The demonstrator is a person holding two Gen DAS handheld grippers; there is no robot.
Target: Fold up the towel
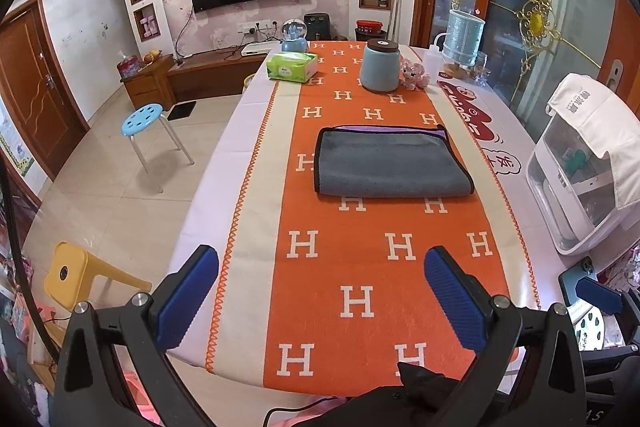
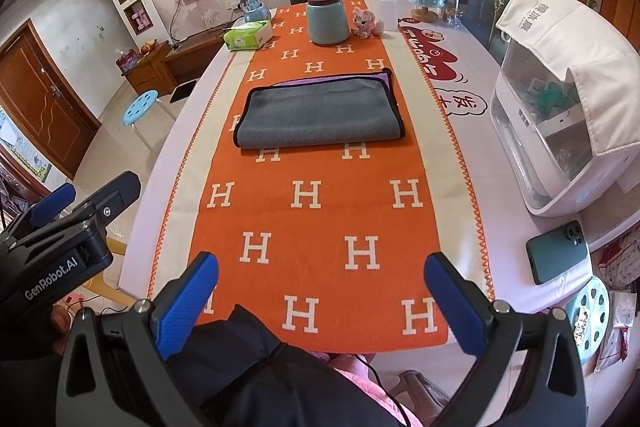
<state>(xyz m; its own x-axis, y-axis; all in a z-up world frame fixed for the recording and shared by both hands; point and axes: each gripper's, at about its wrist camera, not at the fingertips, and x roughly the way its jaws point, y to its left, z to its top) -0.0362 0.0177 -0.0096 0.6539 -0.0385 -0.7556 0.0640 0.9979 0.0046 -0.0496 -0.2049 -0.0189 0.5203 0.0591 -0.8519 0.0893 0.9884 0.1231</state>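
Left wrist view: the left gripper [image 1: 322, 281] hangs above the near end of the counter [image 1: 240, 131], jaws spread wide, nothing between them. The right gripper [image 2: 322, 281] is in the same condition: wide open, empty, held back near the counter edge. The towel [image 1: 390, 163] lies well ahead of both, on the orange runner [image 1: 360, 267] at mid-counter. It appears already folded once: grey face up, rounded fold along the near side, black-trimmed edges on the far side, a purple strip of the under layer showing past the far edge.

Judged next step: a second fold, most likely side to side.

Procedure:
1. Advance both grippers to one short end of the towel, one at the near corner, one at the far corner.
2. Close each on both layers together. Seizing only the top layer would open the first fold.
3. Lift just enough to clear the runner, so the runner is not dragged along.
4. Carry the end across and lay trim on trim.

Caution: the blue jar [image 2: 326, 21] and the small pink toy [image 2: 368, 22] stand beyond the towel, and a phone [image 2: 556, 251] lies at the right edge of the counter. Keep the sweep clear of them.
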